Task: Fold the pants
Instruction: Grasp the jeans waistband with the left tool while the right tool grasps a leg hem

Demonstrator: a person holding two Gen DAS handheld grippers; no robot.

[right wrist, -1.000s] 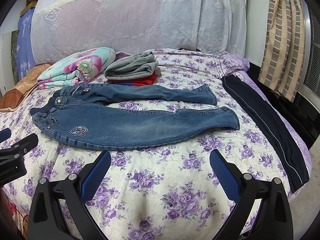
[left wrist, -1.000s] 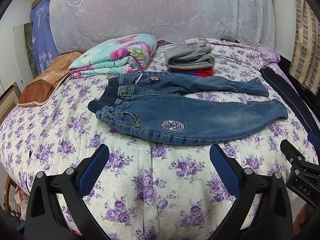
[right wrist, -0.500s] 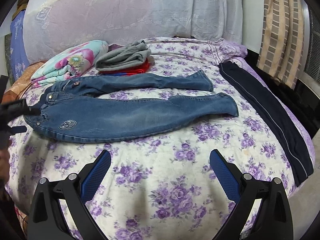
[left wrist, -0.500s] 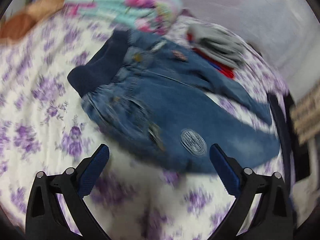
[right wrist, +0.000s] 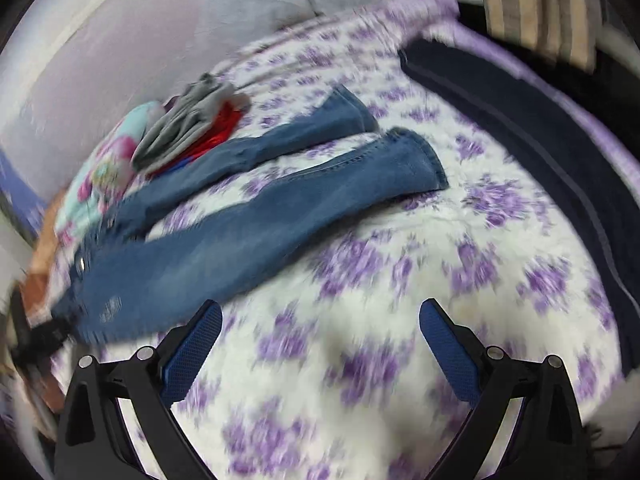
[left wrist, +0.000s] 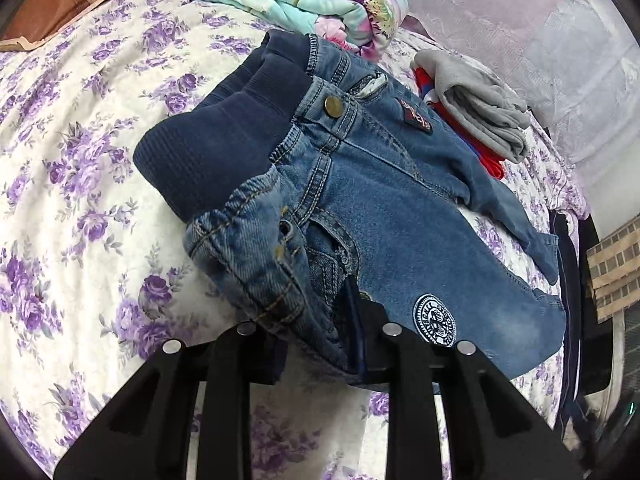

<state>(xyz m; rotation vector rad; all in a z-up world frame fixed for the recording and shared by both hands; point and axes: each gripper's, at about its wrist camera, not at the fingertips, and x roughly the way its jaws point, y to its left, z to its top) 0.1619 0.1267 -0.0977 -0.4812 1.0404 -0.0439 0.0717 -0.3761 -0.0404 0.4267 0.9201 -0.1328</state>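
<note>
**Left gripper closed on cloth; right gripper spread and free.**

On my left gripper [left wrist: 320, 344] the two black fingers [left wrist: 236, 364] stand drawn in toward one another, with a fold of the jeans [left wrist: 384, 216] at the hip pinched between their tips; denim bulges just ahead of them and covers the pads. On my right gripper [right wrist: 320, 340] the fingers stand wide apart, both blue pads [right wrist: 192, 354] in full view, nothing between or touching them. That view is blurred, so I cannot read fine pose from it.
</note>
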